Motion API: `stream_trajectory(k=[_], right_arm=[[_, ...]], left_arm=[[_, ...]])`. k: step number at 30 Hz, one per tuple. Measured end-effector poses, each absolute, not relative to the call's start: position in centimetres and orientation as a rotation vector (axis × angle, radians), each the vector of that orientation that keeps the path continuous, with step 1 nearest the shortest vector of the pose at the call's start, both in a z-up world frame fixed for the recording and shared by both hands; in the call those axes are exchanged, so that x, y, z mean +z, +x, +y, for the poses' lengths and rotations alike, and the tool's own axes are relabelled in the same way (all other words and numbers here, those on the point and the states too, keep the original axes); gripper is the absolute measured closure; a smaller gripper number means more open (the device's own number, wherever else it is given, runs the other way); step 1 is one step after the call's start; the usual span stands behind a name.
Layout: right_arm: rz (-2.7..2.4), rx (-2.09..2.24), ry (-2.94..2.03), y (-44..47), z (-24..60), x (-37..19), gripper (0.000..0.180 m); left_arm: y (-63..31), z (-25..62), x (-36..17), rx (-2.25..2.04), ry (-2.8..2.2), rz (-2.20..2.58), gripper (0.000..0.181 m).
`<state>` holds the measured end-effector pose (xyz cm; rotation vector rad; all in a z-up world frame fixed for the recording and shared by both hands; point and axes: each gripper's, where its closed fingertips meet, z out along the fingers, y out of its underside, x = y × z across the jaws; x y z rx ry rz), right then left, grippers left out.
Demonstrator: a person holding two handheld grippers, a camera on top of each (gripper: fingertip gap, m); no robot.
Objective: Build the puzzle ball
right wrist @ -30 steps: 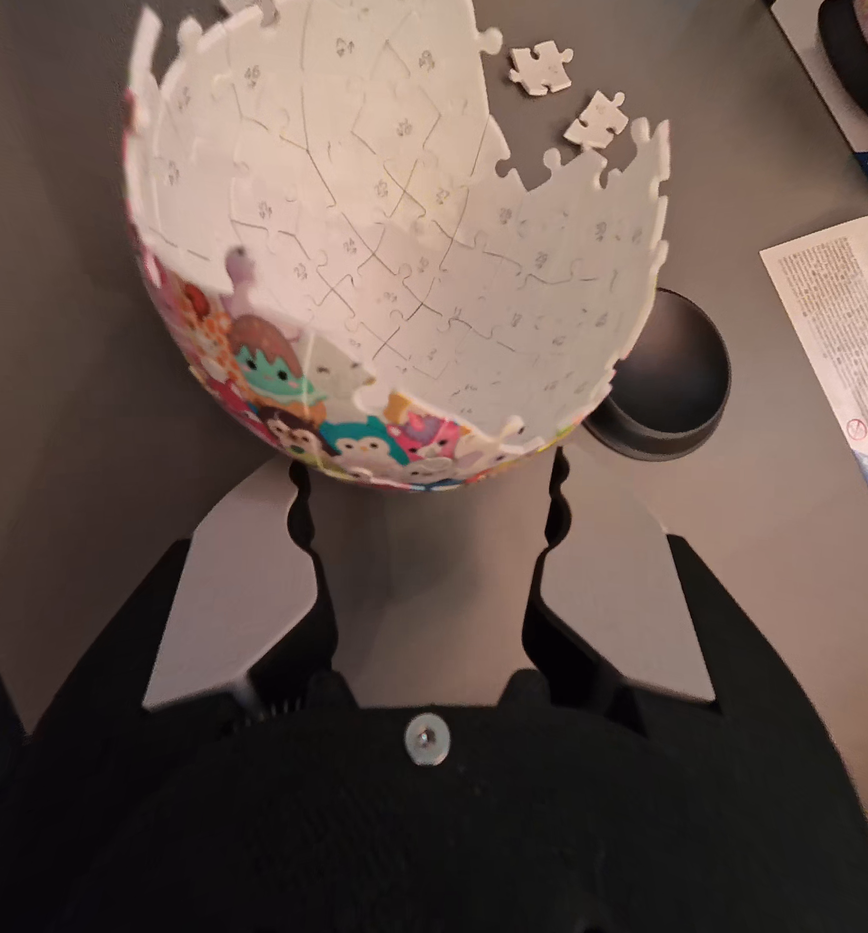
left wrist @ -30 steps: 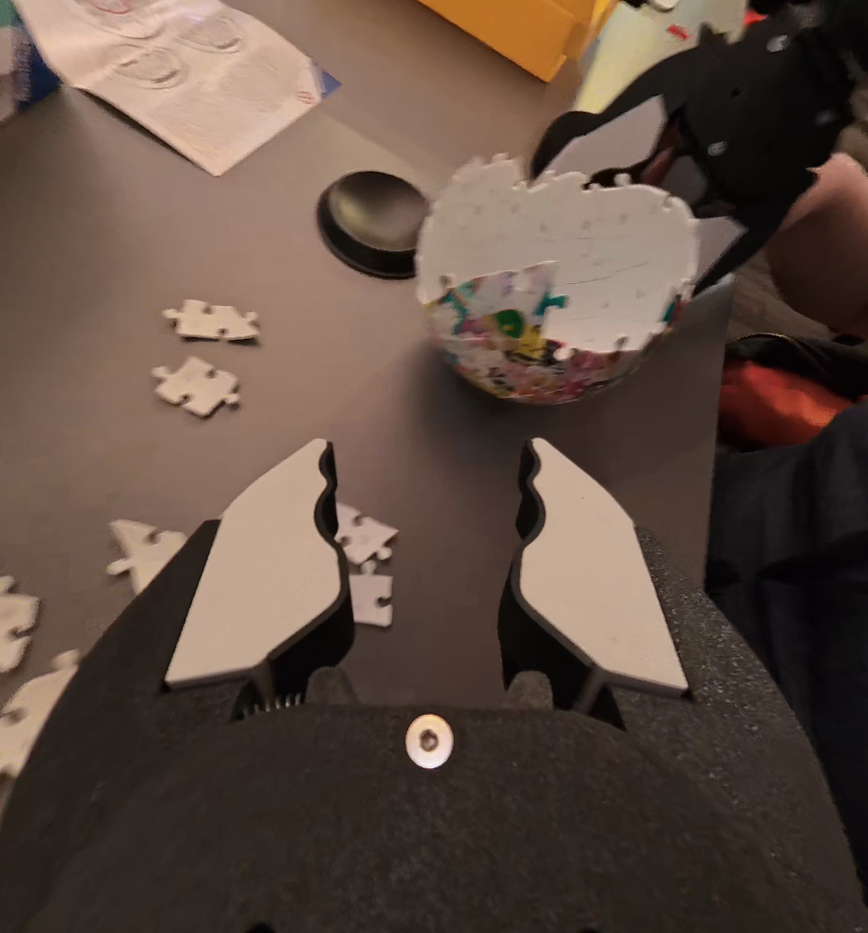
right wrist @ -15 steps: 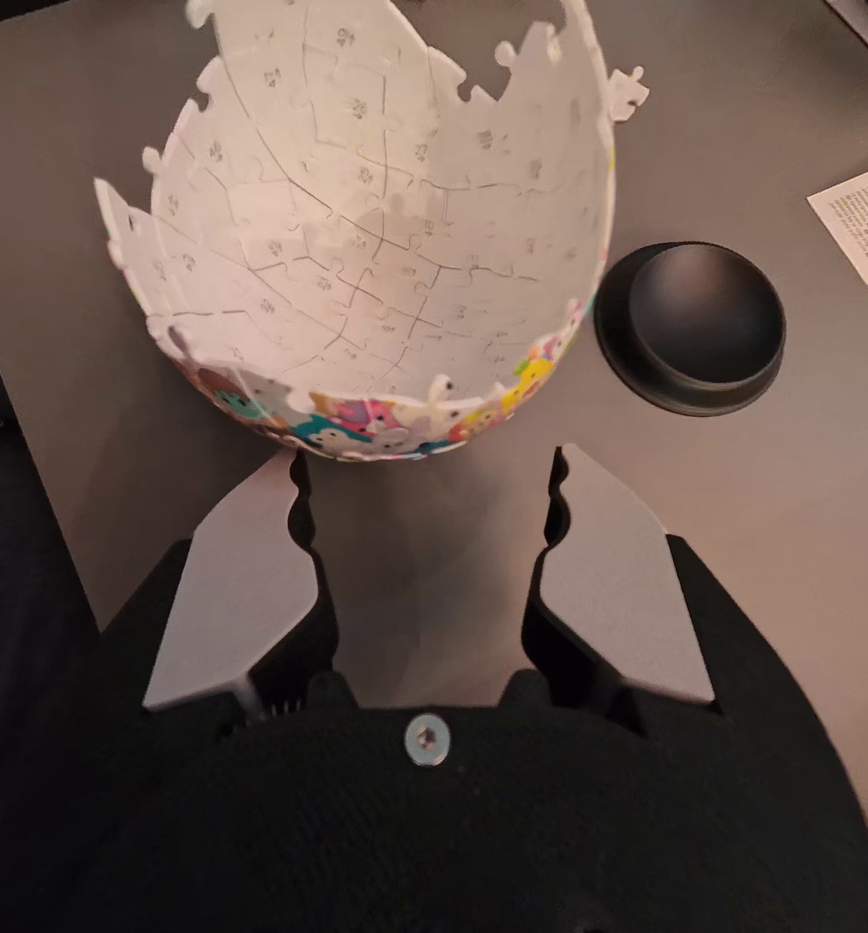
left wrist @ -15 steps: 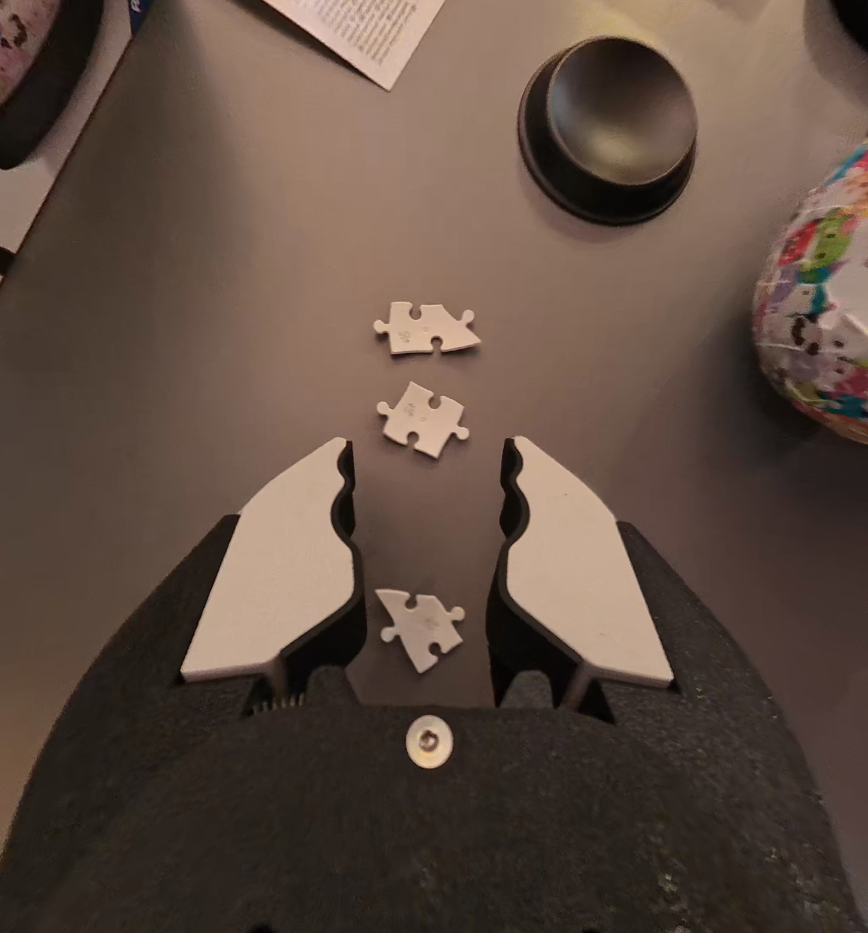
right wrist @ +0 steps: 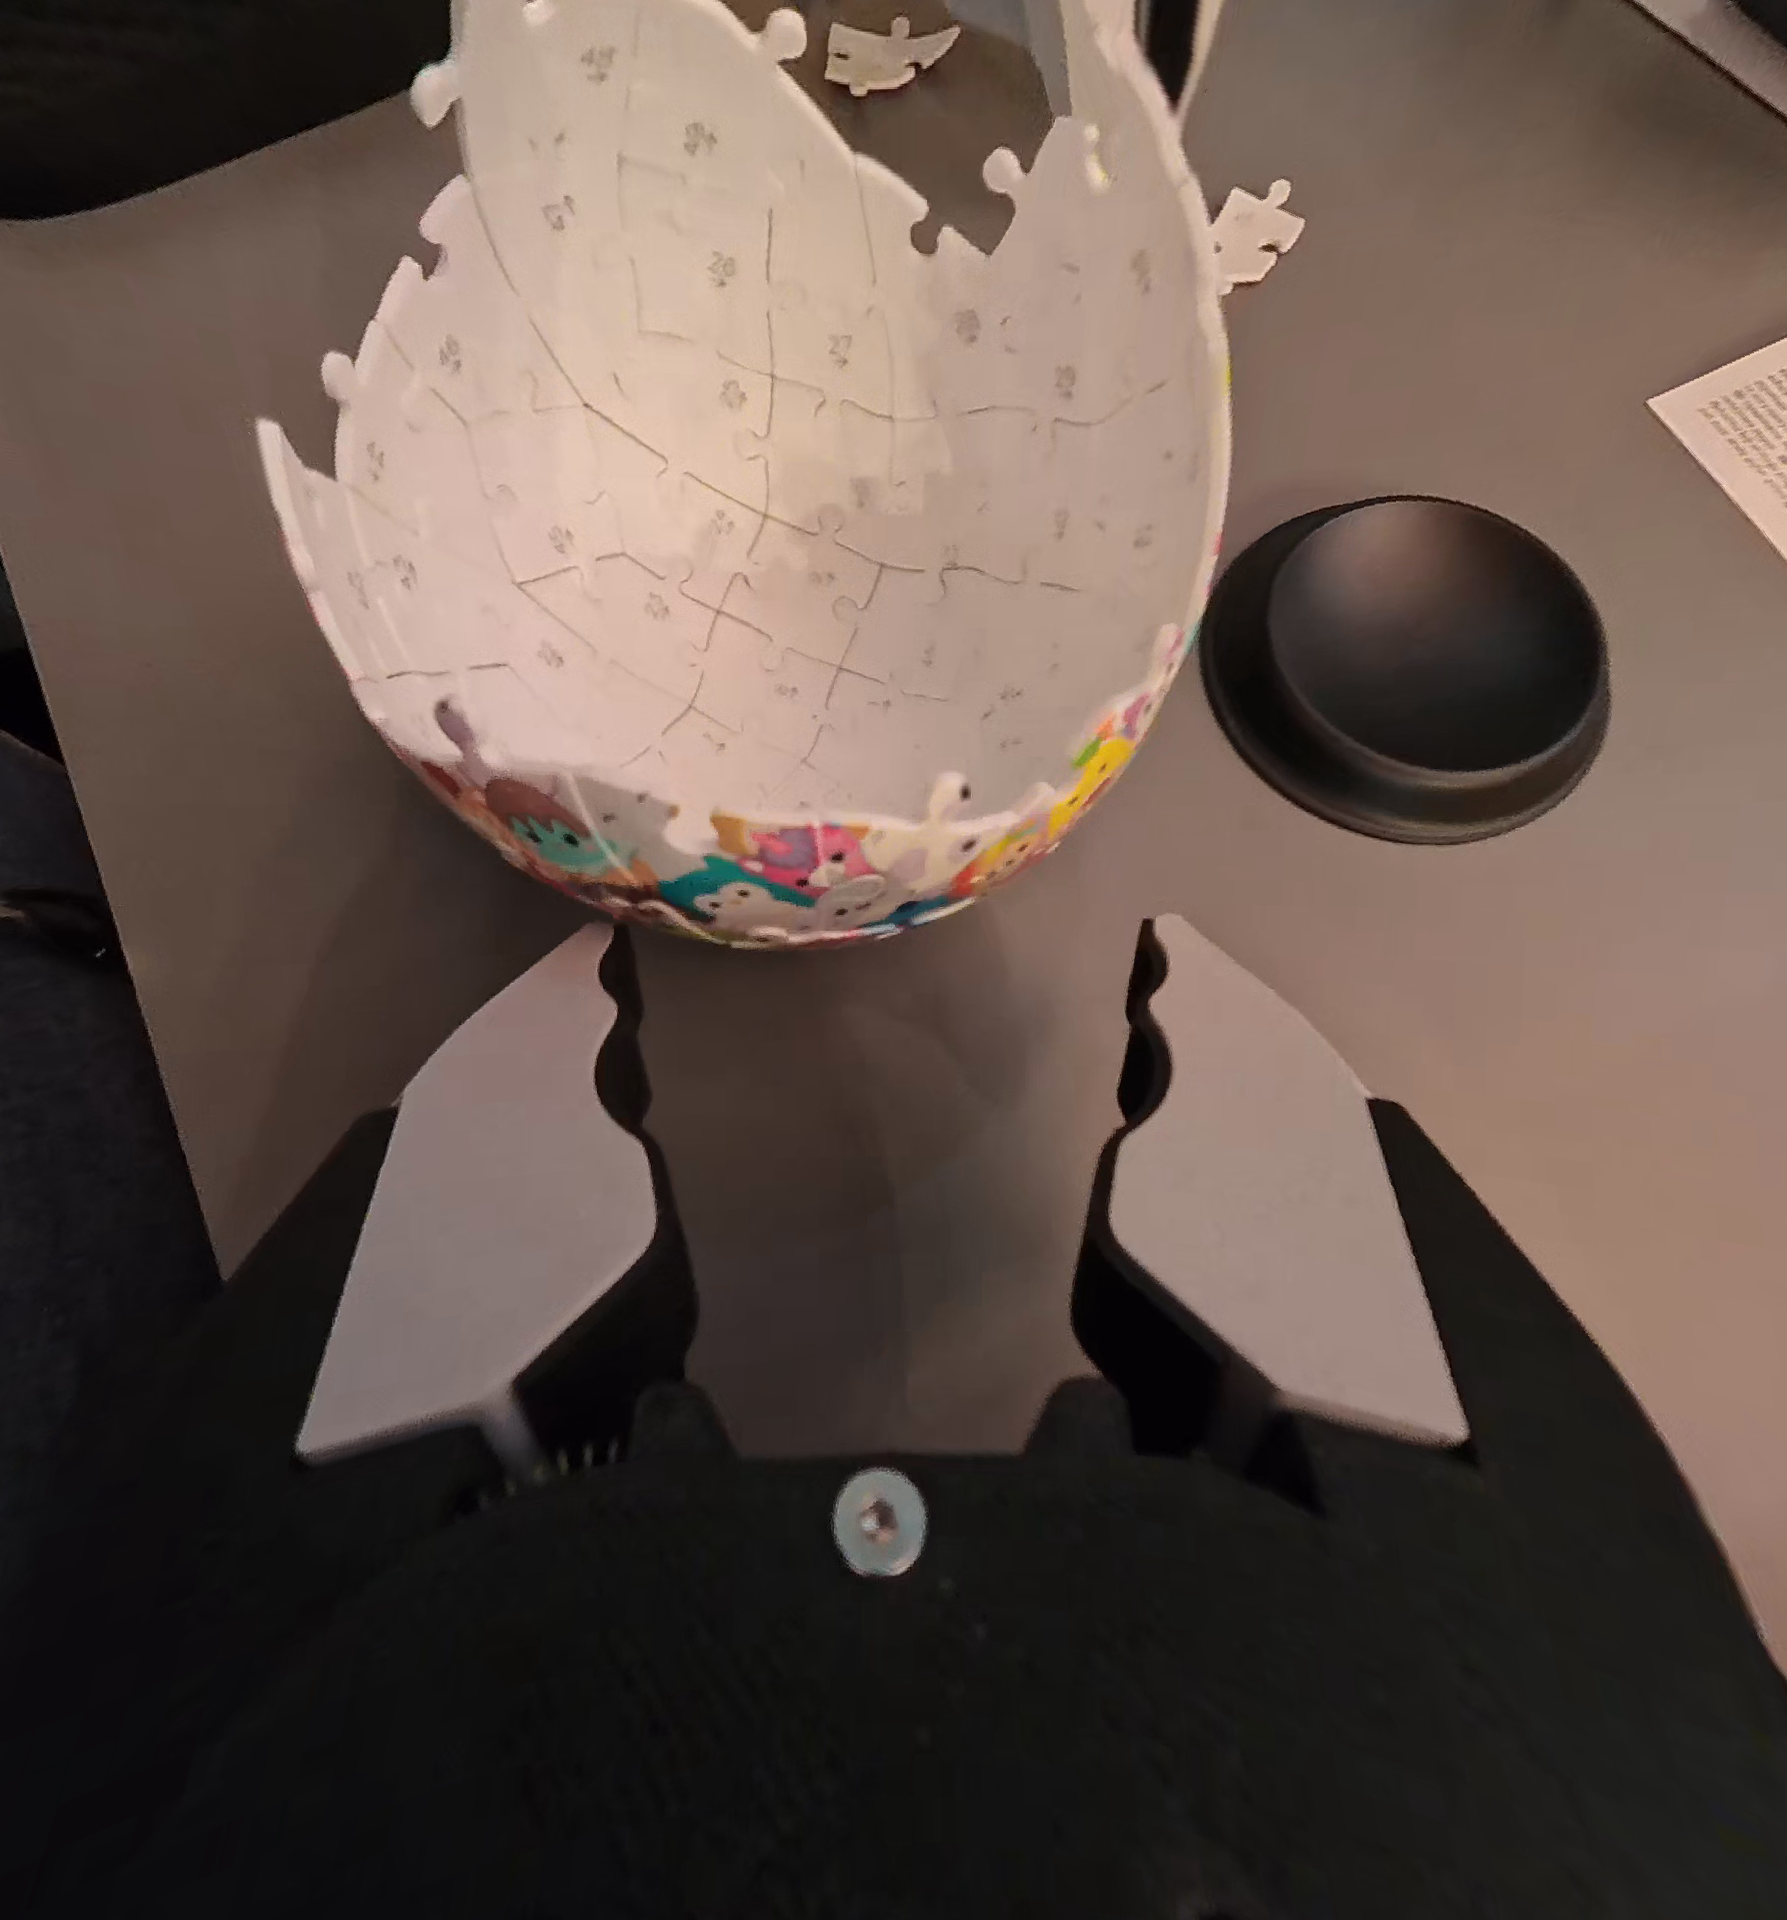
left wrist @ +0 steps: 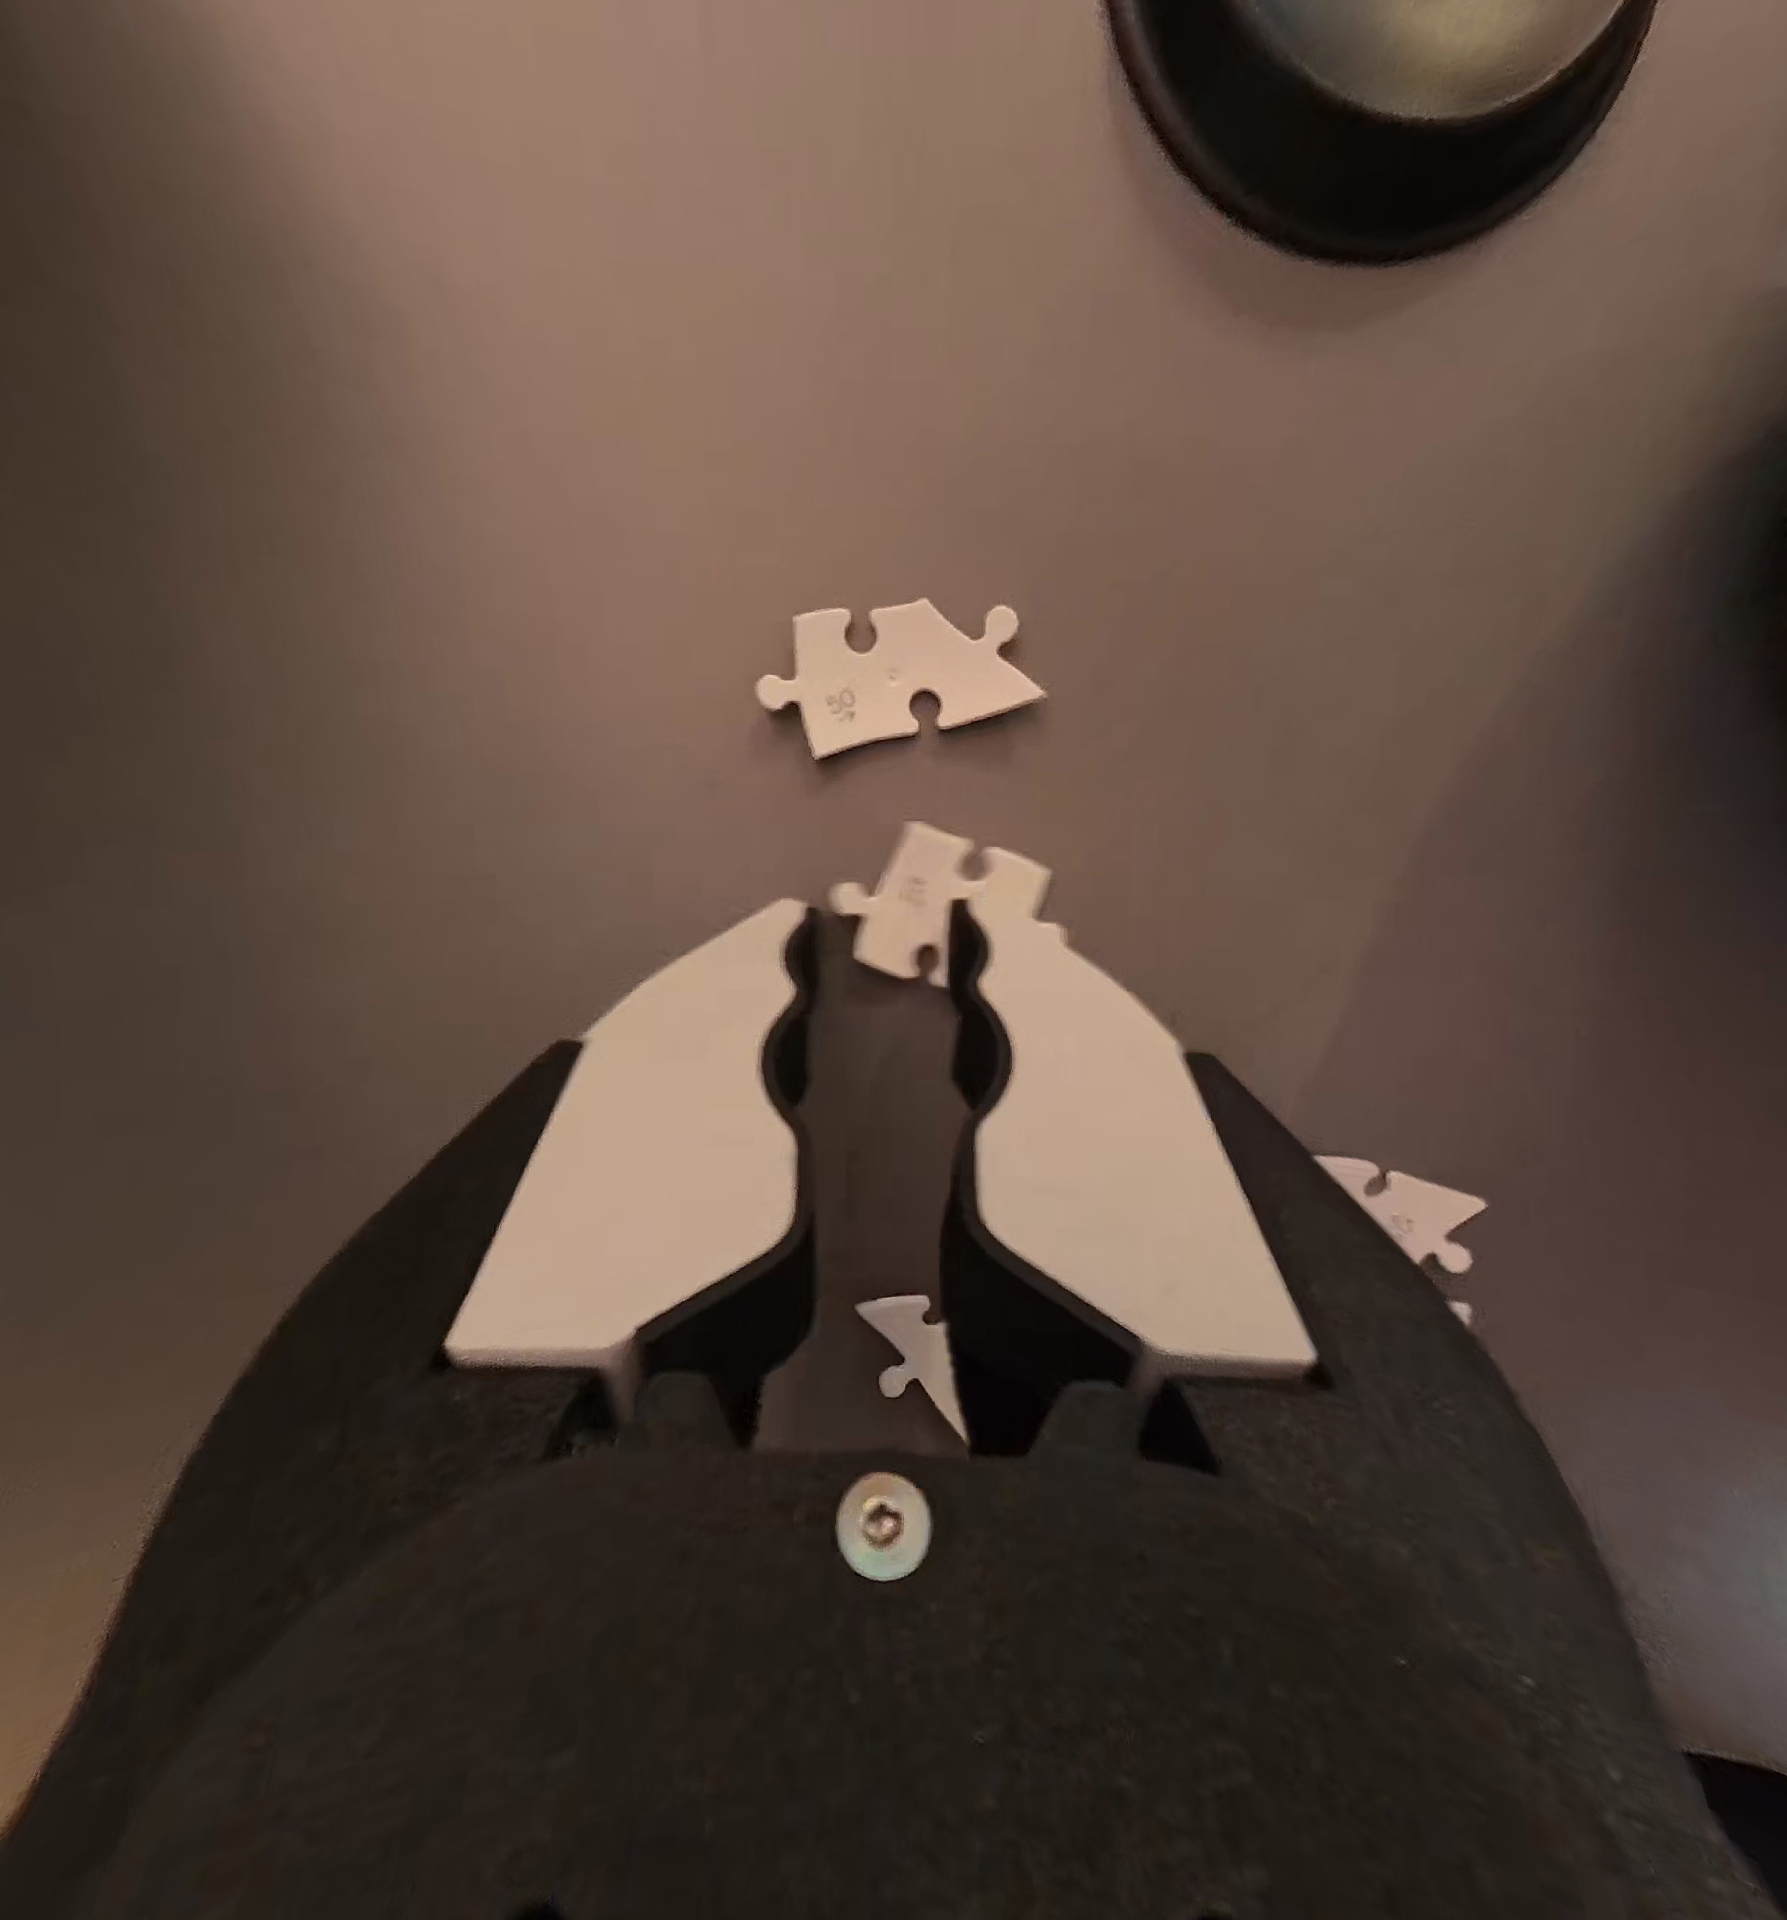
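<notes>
- Surface: a plain grey matte bench [left wrist: 369, 540], dimly lit with warm light; its near-left edge shows in the right wrist view, with dark fabric beyond it.
- Left gripper [left wrist: 881, 914]: held low over the bench, jaws drawn close with a narrow gap. A white puzzle piece [left wrist: 915, 902], blank side up, sits at the tips, tilted; it touches the right fingertip, but whether it is clamped cannot be told.
- Second loose piece [left wrist: 899, 681]: flat on the bench just beyond the first, apart from the gripper.
- Third piece [left wrist: 915, 1345]: seen through the gap between the jaws, lying on the bench below them.
- Fourth piece [left wrist: 1408, 1210]: partly hidden behind the gripper's right side.
- Black round stand [left wrist: 1388, 114]: dished top, at the far right in the left wrist view, well apart from the pieces.
- Puzzle ball [right wrist: 764, 499]: a partly built shell, open side up with a jagged rim, white inside and coloured cartoon print outside. It rests on the bench just beside the stand, not on it; a sliver of it shows at the right edge of the left wrist view.
- Right gripper [right wrist: 878, 945]: jaws wide apart, holding nothing, tips near the ball's lower side without touching.
- Printed paper sheet [right wrist: 1772, 457]: on the bench at the right edge, beyond the stand.
</notes>
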<state>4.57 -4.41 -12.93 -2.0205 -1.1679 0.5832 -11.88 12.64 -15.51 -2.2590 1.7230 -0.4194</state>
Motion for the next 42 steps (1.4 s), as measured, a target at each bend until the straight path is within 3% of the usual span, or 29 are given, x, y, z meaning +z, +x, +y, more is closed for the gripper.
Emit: stream_trajectory(k=[1,6,13,14,15,19,24,29,36,42], right_arm=[[-1.164,0.579,-2.019,4.7,-4.3,-12.9,0.089],[-1.132,0.572,-2.017,5.5,-3.6,-12.6,0.089],[-1.079,0.560,-2.007,6.5,-2.9,-11.8,0.089],[-1.074,0.559,-2.006,6.7,-2.9,-11.7,0.089],[-1.067,0.560,-2.004,6.8,-2.8,-11.6,0.089],[-1.052,0.558,-2.010,7.2,-2.8,-11.6,0.089],[-1.044,0.560,-2.020,7.6,-2.8,-11.7,0.089],[-1.040,0.555,-2.023,7.8,-2.7,-11.7,0.090],[-1.026,0.521,-2.022,9.0,-1.7,-11.3,0.090],[-1.054,0.775,-1.884,7.9,1.1,-3.2,0.101]], left_arm=[[-11.8,12.4,-15.5,-0.418,-2.243,1.739,0.171],[-11.8,11.8,-15.5,-0.439,-2.264,1.710,0.181],[-12.2,11.8,-14.6,-0.464,-2.250,1.641,0.181],[-12.0,11.9,-14.3,-0.478,-2.237,1.618,0.173],[-12.0,12.0,-14.0,-0.490,-2.221,1.611,0.152],[-11.7,10.6,-13.9,-0.526,-2.156,1.714,0.139],[-12.0,9.6,-15.5,-0.389,-2.101,1.868,0.142],[-11.6,10.1,-15.7,-0.372,-2.066,1.876,0.162],[-11.6,10.1,-14.7,-0.369,-1.994,1.889,0.162],[-9.9,7.5,-8.0,-0.318,-1.830,1.961,0.162]])
